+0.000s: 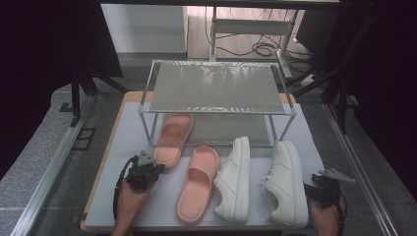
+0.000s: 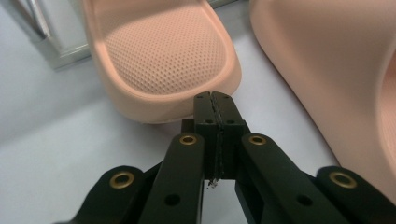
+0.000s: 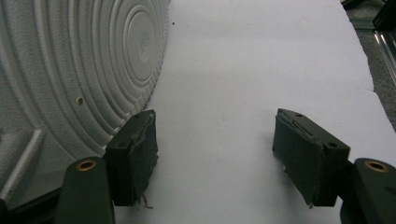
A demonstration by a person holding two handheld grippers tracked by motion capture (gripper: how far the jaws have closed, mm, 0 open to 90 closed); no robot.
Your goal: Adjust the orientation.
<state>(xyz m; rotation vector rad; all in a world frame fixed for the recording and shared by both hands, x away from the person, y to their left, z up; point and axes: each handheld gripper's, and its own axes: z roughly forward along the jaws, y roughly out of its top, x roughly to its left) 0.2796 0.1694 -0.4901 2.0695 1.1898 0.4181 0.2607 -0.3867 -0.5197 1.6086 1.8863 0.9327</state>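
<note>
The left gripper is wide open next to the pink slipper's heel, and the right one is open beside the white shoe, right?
Not quite. The left gripper is shut, its two jaws pressed together with nothing between them, as the left gripper view shows. It is by the heel of the pink slipper. The right gripper is open beside the white shoe.

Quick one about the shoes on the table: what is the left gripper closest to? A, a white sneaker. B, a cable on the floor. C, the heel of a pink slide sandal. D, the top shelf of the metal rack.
C: the left gripper, fingers pressed together with nothing between them, sits right at the heel rim of the pink slide sandal.
</note>
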